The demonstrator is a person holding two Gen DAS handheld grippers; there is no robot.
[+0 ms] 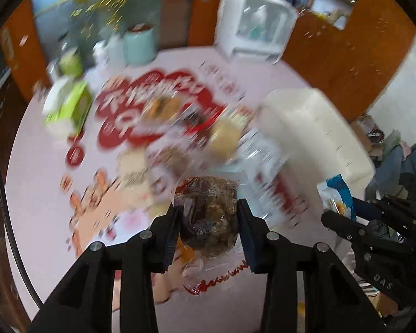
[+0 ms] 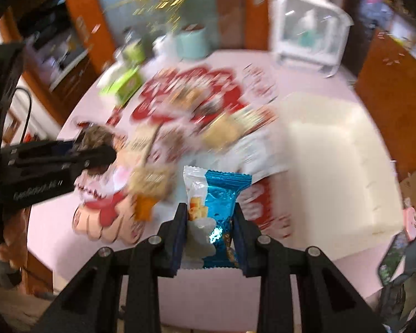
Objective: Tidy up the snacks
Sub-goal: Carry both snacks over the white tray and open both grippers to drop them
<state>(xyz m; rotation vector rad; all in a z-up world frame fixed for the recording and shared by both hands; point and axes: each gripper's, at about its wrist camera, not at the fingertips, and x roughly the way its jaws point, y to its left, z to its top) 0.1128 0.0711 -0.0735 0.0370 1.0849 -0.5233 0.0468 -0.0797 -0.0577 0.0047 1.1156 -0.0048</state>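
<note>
- My left gripper (image 1: 209,222) is clamped on a clear packet of brown snack (image 1: 208,211); the pads press its two sides, and the packet's long axis runs along my fingers, its red-printed tail hanging back toward the wrist.
- My right gripper (image 2: 210,236) is closed on a blue and white packet (image 2: 216,194); it stands upright between the pads, its crimped top edge pointing away from me, long axis along the fingers again.
- In the left view the right gripper (image 1: 344,216) shows at the right edge with the blue wrapper poking past its tip; in the right view the left gripper (image 2: 97,155) reaches in from the left with the brown packet at its tip; so the two hands ride side by side, apart, above the table (image 2: 52,222).
- Beyond both sets of fingers lies the loose pile of snacks (image 1: 166,149) on the pink printed cloth; blurred, so I cannot sort one wrapper from another.
- The relation that matters: the cream bin (image 2: 332,166) sits ahead and to the right of both hands; it lies just beside the right gripper's line and farther from the left, past the pile.
- I judge the right hand is nearer and would reach the bin first; the left has to cross over the pile.
- Farther out stand a green box (image 1: 69,105) at left and a white fan-like appliance (image 1: 255,25) at the table's far edge.
</note>
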